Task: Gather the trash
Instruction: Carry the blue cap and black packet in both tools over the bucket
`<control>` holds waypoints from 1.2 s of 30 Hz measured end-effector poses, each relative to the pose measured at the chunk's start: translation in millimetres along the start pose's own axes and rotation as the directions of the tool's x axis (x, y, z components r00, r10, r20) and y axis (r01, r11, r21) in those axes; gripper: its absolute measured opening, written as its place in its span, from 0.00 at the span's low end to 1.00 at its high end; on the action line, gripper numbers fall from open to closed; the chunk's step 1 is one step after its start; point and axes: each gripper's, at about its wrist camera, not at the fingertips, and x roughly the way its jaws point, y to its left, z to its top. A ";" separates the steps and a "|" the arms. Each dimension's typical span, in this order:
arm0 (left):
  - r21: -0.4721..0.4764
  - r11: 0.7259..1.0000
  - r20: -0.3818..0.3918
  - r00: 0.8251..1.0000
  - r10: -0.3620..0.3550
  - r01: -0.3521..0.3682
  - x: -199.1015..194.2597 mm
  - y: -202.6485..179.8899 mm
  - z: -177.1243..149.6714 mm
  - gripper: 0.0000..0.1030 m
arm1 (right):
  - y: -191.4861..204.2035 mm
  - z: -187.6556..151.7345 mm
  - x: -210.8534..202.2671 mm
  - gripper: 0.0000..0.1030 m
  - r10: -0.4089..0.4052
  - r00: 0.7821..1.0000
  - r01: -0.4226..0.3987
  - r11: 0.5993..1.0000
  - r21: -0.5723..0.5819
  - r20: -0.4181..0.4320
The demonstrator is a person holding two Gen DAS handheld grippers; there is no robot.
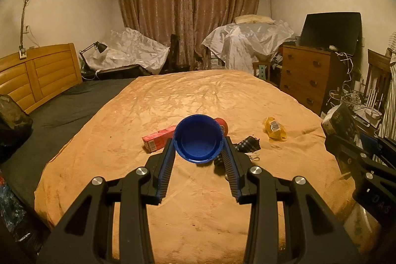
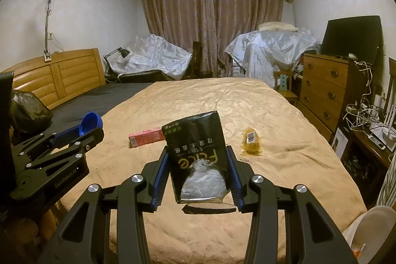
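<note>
Both hands were already full here. The left hand-held gripper [image 1: 199, 152] had its jaws pinched on a blue plastic cap [image 1: 198, 137], rigid and light, so gripping across the rim seemed fine. The right hand-held gripper [image 2: 198, 162] was clamped on a black tissue pack [image 2: 198, 160], soft and crinkly, so I'd guess it squashes easily and is best held by its flat sides. Both were held above the near edge of the bed [image 1: 198, 95]. Further in, around the middle, lay a red carton [image 1: 158, 139], stiff but crushable, then toward the right edge a yellow wrapper [image 1: 274, 131], flimsy and probably slippery, so pinch a bunched bit.
</note>
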 end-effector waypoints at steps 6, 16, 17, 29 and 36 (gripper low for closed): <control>0.010 1.000 0.011 1.000 -0.018 0.018 -0.2 -7.5 7.0 0.37 | -8.7 0.9 -8.9 0.43 -0.007 1.000 0.007 1.000 0.012 -0.001; 0.051 0.992 0.006 0.993 -0.119 0.118 0.2 -49.7 16.3 0.37 | -63.9 0.5 -51.8 0.43 -0.093 0.996 0.093 0.995 0.038 0.001; 0.055 0.989 0.002 0.990 -0.139 0.138 0.3 -57.3 17.1 0.37 | -71.2 1.9 -56.1 0.43 -0.102 0.995 0.102 0.994 0.041 -0.001; 0.140 0.908 -0.075 0.918 -0.389 0.396 -10.6 -170.0 10.9 0.37 | -192.0 -15.8 -143.5 0.43 -0.311 0.949 0.315 0.946 0.075 -0.049; 0.191 0.832 -0.146 0.854 -0.500 0.520 -18.7 -242.7 -0.5 0.37 | -279.7 -39.6 -184.8 0.43 -0.399 0.906 0.415 0.903 0.111 -0.140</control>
